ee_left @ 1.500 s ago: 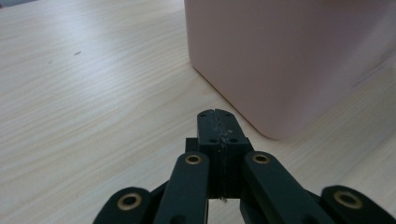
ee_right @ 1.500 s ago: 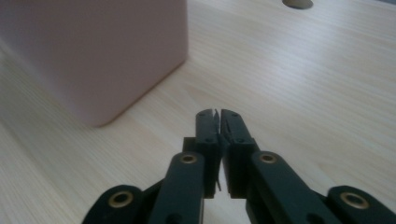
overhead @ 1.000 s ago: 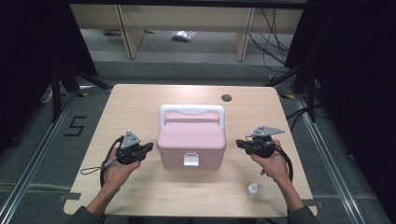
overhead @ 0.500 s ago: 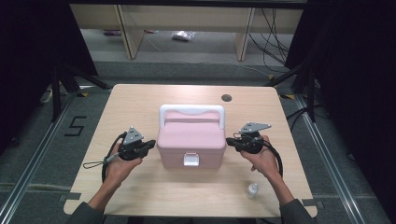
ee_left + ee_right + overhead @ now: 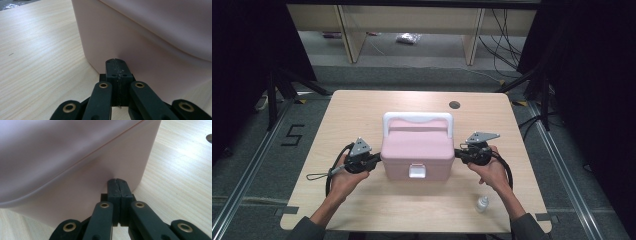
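Observation:
A pink lidded box (image 5: pixel 417 150) with a white handle and a white front latch stands in the middle of the wooden table (image 5: pixel 357 115). My left gripper (image 5: pixel 377 160) is shut, its tip against the box's left side wall (image 5: pixel 130 45); in the left gripper view the closed jaws (image 5: pixel 116 61) meet that wall low down. My right gripper (image 5: pixel 457 154) is shut too, with its tip at the box's right side wall (image 5: pixel 82 182); the closed jaws (image 5: pixel 117 180) touch the wall near a corner. Nothing sits between either pair of jaws.
A small white dropper bottle (image 5: pixel 482 203) stands near the table's front edge, right of centre, beside my right forearm. A round cable hole (image 5: pixel 454 105) lies at the back right of the table. Shelving and cables stand beyond the far edge.
My right gripper has moved left, from a little way off the box to its right side. My left gripper has edged right toward the box's left side. The box has stayed in place.

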`<action>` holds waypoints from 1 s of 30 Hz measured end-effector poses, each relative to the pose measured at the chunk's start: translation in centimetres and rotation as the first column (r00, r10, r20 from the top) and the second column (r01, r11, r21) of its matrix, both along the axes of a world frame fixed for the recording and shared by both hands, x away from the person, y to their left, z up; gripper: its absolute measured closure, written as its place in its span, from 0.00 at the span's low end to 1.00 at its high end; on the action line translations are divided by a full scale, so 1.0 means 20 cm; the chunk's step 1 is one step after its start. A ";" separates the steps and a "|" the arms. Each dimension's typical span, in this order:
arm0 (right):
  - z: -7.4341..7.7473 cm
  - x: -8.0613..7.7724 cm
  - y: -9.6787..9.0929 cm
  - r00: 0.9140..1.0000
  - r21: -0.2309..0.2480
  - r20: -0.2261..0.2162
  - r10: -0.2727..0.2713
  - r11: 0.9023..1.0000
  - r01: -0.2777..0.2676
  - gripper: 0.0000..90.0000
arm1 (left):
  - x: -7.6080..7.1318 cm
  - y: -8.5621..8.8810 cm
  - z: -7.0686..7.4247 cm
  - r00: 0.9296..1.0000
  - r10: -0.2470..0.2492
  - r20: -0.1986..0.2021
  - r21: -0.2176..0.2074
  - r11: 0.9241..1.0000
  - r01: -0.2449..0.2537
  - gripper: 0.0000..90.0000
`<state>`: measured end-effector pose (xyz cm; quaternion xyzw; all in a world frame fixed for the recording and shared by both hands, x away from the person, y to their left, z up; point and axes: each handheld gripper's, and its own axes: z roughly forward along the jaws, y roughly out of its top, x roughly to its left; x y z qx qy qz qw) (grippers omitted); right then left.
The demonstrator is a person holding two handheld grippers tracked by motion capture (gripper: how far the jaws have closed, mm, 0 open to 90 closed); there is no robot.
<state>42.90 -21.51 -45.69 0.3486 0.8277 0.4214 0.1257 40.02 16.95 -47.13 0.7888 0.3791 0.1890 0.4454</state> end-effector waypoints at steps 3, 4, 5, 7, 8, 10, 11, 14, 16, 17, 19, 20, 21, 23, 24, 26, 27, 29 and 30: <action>0.00 0.01 -0.02 1.000 0.000 0.014 0.001 1.000 -0.001 1.00 | 0.02 -0.03 0.00 1.000 -0.010 -0.002 0.027 1.000 0.010 1.00; 0.00 0.01 -0.02 1.000 0.005 -0.005 -0.015 1.000 0.015 1.00 | 0.03 -0.04 0.00 1.000 -0.004 0.001 0.021 1.000 0.004 1.00; 0.00 0.01 -0.03 1.000 0.004 -0.003 -0.020 1.000 0.020 1.00 | 0.03 -0.04 0.00 1.000 -0.004 0.001 0.021 1.000 0.004 1.00; 0.00 0.01 -0.05 0.999 0.012 -0.022 -0.038 0.999 0.038 1.00 | 0.05 -0.08 0.00 1.000 -0.006 0.011 0.027 1.000 0.006 1.00; 0.00 0.01 -0.06 0.999 0.006 0.006 -0.036 0.999 0.036 1.00 | 0.05 -0.08 0.00 1.000 -0.006 0.011 0.027 1.000 0.006 1.00; 0.00 0.01 -0.07 0.999 0.010 0.000 -0.043 0.999 0.043 1.00 | 0.06 -0.09 0.01 1.000 -0.011 0.004 0.042 0.999 0.011 1.00; 0.00 0.02 -0.08 0.999 0.009 -0.008 -0.045 0.999 0.045 1.00 | 0.08 -0.11 0.01 1.000 0.000 0.007 0.025 1.000 0.000 1.00; 0.00 0.03 -0.09 0.999 0.005 0.000 -0.050 0.999 0.050 1.00 | 0.10 -0.12 0.00 1.000 0.009 0.000 -0.001 1.000 -0.009 1.00; 0.00 0.03 -0.10 0.998 0.012 0.006 -0.061 0.998 0.061 1.00 | 0.11 -0.12 0.00 1.000 0.000 -0.001 0.015 1.000 0.001 1.00; 0.00 0.03 -0.10 0.998 0.019 0.000 -0.065 0.998 0.065 1.00 | 0.11 -0.14 0.00 1.000 0.018 0.004 -0.001 1.000 -0.018 1.00; 0.00 0.03 -0.10 0.997 0.015 -0.010 -0.078 0.997 0.078 1.00 | 0.12 -0.14 0.00 1.000 0.018 0.002 0.004 1.000 -0.018 1.00; 0.00 0.03 -0.10 0.997 0.015 -0.010 -0.078 0.997 0.078 1.00 | 0.12 -0.14 0.00 1.000 0.018 0.002 0.004 1.000 -0.018 1.00; 0.00 0.04 -0.11 0.997 0.014 -0.005 -0.074 0.997 0.074 1.00 | 0.14 -0.15 0.00 1.000 0.010 -0.001 0.009 1.000 -0.010 1.00; 0.00 0.05 -0.12 0.997 0.013 -0.009 -0.073 0.997 0.073 1.00 | 0.15 -0.15 0.00 1.000 0.007 -0.003 0.008 1.000 -0.007 1.00; 0.00 0.06 -0.13 0.997 0.004 0.025 -0.068 0.998 0.068 1.00 | 0.15 -0.16 0.00 1.000 0.022 0.005 -0.013 1.000 -0.022 1.00; -0.01 0.06 -0.12 0.997 0.027 0.001 -0.080 0.996 0.080 1.00 | 0.16 -0.16 0.00 1.000 0.012 0.000 0.011 1.000 -0.012 1.00; 0.00 0.07 -0.12 0.997 0.025 -0.006 -0.075 0.997 0.075 1.00 | 0.16 -0.17 0.00 1.000 0.026 0.007 -0.010 1.000 -0.026 1.00; 0.00 0.08 -0.13 0.997 0.007 0.010 -0.073 0.997 0.073 1.00 | 0.17 -0.17 0.00 1.000 0.015 0.004 0.009 1.000 -0.015 1.00; 0.00 0.08 -0.13 0.997 0.007 0.010 -0.073 0.997 0.073 1.00 | 0.17 -0.17 0.00 1.000 0.015 0.004 0.009 1.000 -0.015 1.00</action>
